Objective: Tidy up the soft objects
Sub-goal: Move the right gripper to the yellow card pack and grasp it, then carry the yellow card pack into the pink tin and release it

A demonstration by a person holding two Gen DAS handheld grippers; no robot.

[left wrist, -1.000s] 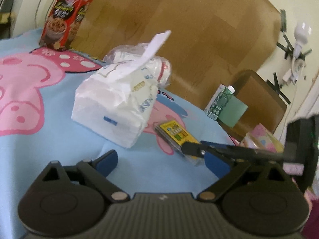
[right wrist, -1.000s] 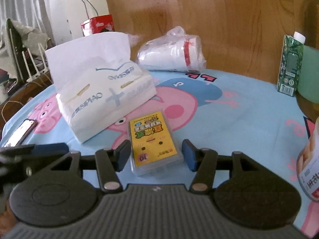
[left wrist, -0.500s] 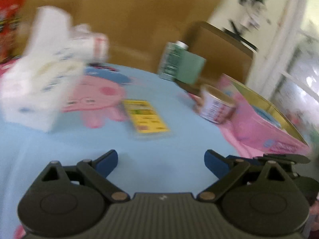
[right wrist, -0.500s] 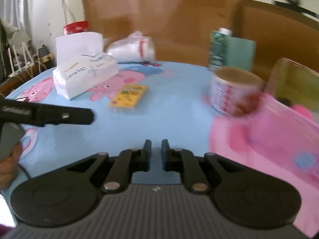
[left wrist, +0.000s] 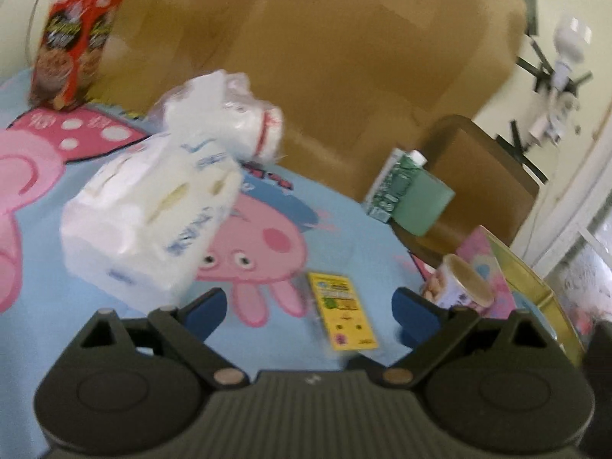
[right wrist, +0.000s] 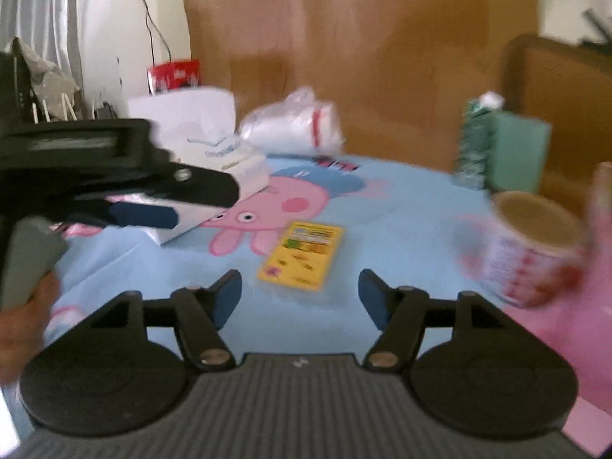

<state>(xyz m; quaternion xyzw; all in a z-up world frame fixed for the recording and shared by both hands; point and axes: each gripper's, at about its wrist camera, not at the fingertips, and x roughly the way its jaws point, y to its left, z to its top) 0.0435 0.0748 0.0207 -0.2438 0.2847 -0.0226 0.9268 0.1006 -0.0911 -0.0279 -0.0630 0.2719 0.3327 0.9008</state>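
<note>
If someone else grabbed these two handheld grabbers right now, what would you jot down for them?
Left tool: open, empty, above the blue tablecloth.
Right tool: open, empty, facing the yellow tissue pocket pack.
Soft things: big tissue pack and bagged white roll lie at the table's far left; the pocket pack lies flat in the middle.
Done: nothing visibly sorted.
Left: pick up each soft item and group them; the pink tin at right may be the destination.
</note>
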